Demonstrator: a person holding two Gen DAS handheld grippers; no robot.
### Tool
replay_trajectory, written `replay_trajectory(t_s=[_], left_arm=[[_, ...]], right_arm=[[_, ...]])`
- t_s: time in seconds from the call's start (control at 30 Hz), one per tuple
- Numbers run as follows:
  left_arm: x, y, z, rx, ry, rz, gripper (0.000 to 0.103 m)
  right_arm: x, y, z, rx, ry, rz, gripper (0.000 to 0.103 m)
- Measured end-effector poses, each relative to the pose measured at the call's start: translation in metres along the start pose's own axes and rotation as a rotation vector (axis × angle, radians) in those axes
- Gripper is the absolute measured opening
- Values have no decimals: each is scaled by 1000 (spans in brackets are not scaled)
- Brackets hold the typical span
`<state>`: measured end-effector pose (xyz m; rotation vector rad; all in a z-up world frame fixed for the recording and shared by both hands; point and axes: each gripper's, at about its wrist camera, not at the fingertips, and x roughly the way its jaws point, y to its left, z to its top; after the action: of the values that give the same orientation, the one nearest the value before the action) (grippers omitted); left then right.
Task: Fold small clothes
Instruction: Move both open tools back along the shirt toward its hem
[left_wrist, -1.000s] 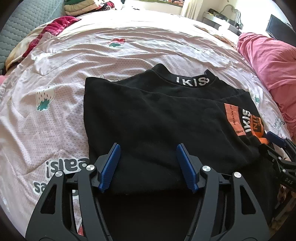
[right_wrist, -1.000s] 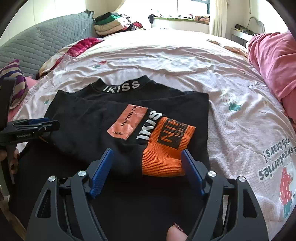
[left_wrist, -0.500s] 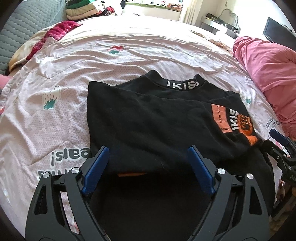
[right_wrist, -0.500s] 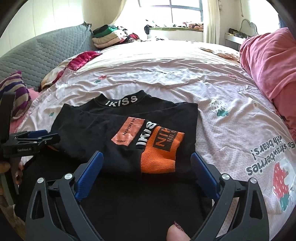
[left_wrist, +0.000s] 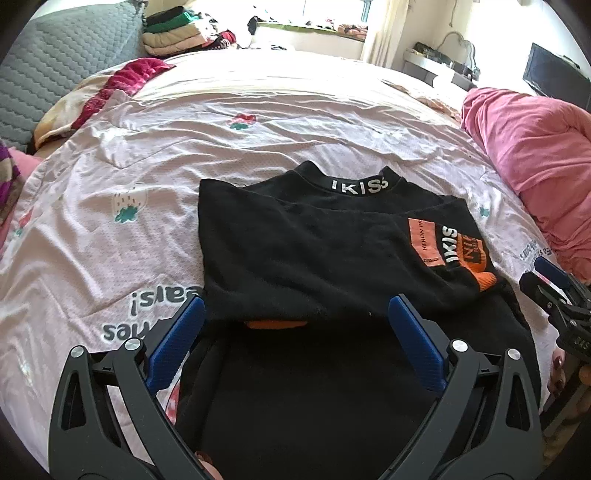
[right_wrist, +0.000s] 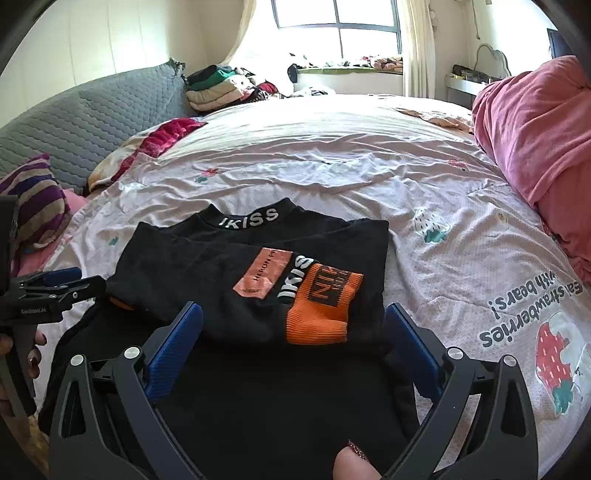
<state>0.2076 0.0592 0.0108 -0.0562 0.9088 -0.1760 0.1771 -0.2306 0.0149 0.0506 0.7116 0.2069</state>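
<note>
Far left: a grey quilted headboard (right_wrist: 92, 122) runs along the wall, with a purple striped cushion (right_wrist: 35, 199) below it and a crumpled red cloth (left_wrist: 125, 79) near the bed's left edge. A stack of folded clothes (right_wrist: 218, 86) sits at the far left corner of the bed.

Centre: the pink bedsheet (left_wrist: 258, 122), printed with strawberries and lettering, is creased but spread flat. The black top (left_wrist: 314, 243) lies on it at the near centre, folded, collar lettering toward the far side, sleeves laid across the body. One orange cuff (right_wrist: 321, 314) rests on top at the right; another orange edge shows under the near fold in the left wrist view.

The left gripper (left_wrist: 295, 332) is above the near left part of the top; its jaws are opening, wide apart, blue pads clear of the fabric, nothing clamped. The right gripper (right_wrist: 295, 339) is above the near right part by the orange cuff, jaws spread wide, holding nothing.

Far centre: a bright window (right_wrist: 336, 29) with a cluttered sill.

Right: a heaped pink duvet (right_wrist: 535, 147) lies along the bed's right edge. A dark screen (left_wrist: 554, 77) stands at far right.
</note>
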Motion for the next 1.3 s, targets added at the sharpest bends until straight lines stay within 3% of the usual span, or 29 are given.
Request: replay_trajectory(t_s=[0.6, 1.3], left_arm=[[-47, -17, -27, 29, -77, -28, 93], [-82, 7, -78, -33, -102, 60, 93]], right_arm=[[-45, 2, -14, -11, -59, 34, 98], [-80, -16, -45, 52, -54, 36, 98]])
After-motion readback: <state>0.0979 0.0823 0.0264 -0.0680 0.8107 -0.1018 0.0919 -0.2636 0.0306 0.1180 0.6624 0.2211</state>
